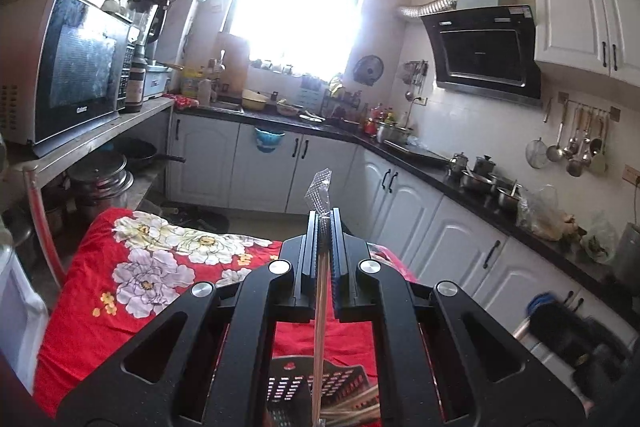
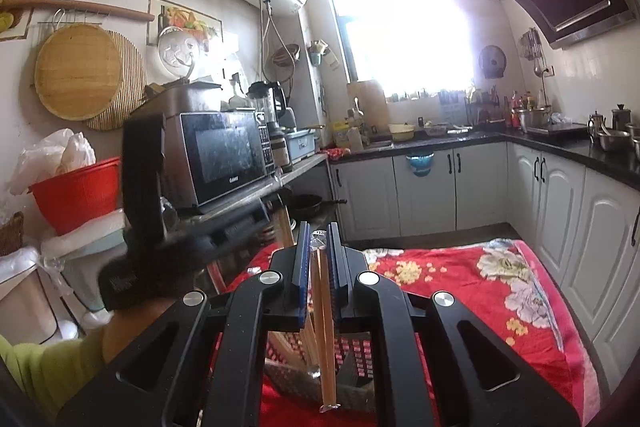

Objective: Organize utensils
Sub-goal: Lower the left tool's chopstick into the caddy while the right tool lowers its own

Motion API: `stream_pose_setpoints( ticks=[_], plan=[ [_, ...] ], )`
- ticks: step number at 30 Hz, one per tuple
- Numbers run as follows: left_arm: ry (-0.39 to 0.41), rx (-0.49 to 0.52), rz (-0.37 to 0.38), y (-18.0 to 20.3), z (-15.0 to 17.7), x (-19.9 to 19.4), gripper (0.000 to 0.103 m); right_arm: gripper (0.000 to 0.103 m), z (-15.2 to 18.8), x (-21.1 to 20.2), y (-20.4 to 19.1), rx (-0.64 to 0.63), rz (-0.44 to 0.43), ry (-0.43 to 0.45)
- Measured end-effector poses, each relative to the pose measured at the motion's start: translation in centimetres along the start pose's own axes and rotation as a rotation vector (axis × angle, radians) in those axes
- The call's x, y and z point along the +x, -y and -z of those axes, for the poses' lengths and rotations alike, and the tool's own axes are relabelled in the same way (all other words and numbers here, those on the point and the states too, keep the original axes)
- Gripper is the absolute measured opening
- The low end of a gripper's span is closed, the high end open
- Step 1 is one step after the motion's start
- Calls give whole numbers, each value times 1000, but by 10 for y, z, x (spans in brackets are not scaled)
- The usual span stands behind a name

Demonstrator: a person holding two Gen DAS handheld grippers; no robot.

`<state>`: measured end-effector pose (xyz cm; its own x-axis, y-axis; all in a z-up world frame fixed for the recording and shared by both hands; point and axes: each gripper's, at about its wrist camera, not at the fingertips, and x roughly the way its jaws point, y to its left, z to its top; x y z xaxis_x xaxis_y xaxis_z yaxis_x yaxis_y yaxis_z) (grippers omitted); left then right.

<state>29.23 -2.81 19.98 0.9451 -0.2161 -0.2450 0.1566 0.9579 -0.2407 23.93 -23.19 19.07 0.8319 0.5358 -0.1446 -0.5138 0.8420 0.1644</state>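
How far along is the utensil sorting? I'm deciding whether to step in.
Done: some chopsticks already lie in the dark perforated basket. In hand: the left tool and right tool each grip a wrapped pair of chopsticks above the red floral cloth. Left: placing both.

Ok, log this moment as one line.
left gripper: shut on wrapped chopsticks | right gripper: shut on wrapped chopsticks | basket: below both, on red cloth
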Motion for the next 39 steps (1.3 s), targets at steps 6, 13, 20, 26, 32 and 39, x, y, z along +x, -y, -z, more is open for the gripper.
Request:
stream_pose_setpoints(
  ticks=[6,13,20,26,32,39],
  plan=[
    [25,23,-38,0,4,9,2,9,-7,10,3,-15,28,33],
    [33,37,-54,0,10,17,2,9,-1,27,19,9,65,34],
    [7,37,-55,-3,21,29,2,9,10,40,33,22,91,40],
    [-8,45,-41,-3,31,34,2,9,21,51,41,19,112,28],
    [-45,27,-16,-5,40,36,2,9,33,56,48,38,122,-3],
    [-72,52,-13,-5,51,35,2,9,45,56,53,59,130,-60]
  ],
)
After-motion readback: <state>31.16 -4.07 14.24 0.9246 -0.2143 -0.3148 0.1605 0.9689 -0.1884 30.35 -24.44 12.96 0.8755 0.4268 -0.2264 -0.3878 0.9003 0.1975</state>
